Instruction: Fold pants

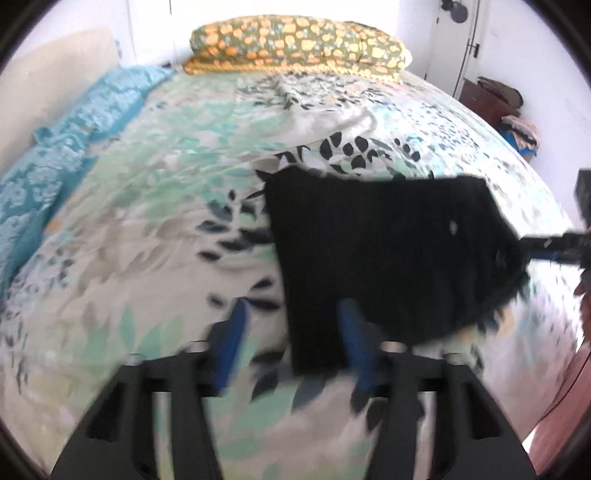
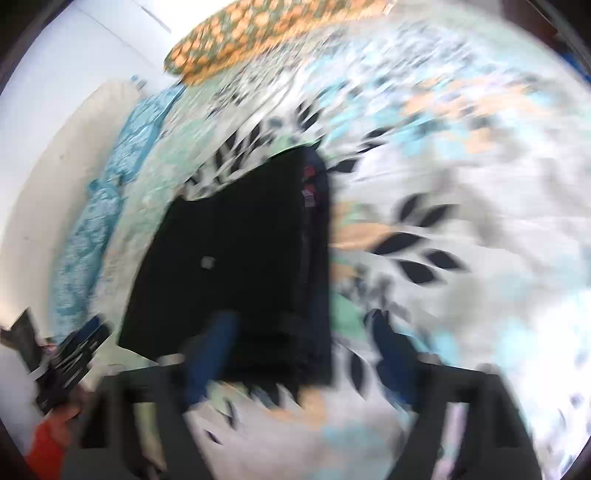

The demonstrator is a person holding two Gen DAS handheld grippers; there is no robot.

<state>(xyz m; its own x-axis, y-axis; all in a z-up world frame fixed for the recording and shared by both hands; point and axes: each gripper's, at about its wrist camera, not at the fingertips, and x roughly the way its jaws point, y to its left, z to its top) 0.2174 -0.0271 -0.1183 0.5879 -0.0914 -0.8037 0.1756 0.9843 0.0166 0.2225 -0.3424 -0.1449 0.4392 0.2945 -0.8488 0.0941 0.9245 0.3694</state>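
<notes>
looking down at the bed (image 1: pixel 155 206), i see the black pants (image 1: pixel 384 254) lying on the leafy sheet as a compact dark slab that appears already folded over at least once. my left gripper (image 1: pixel 291 332) has its jaws spread wide and holds nothing; its right blue finger shows over the slab's near edge and the left one over bare sheet, so the pants lie ahead and to the right of it. in the right view, which is badly blurred, my right gripper (image 2: pixel 303 350) also looks spread apart with nothing between the fingers, and the pants (image 2: pixel 240 258) lie ahead and to its left, their right edge running away from me toward the yellow spotted pillow (image 2: pixel 258 29). so the slab sits between my two hands, both close to its near edge; i cannot tell which is nearer. i judge its long side runs away from me in the right view. whether either finger touches the cloth, i cannot tell. a blue blanket (image 1: pixel 74 122) lies bunched along the far left side of the bed.
</notes>
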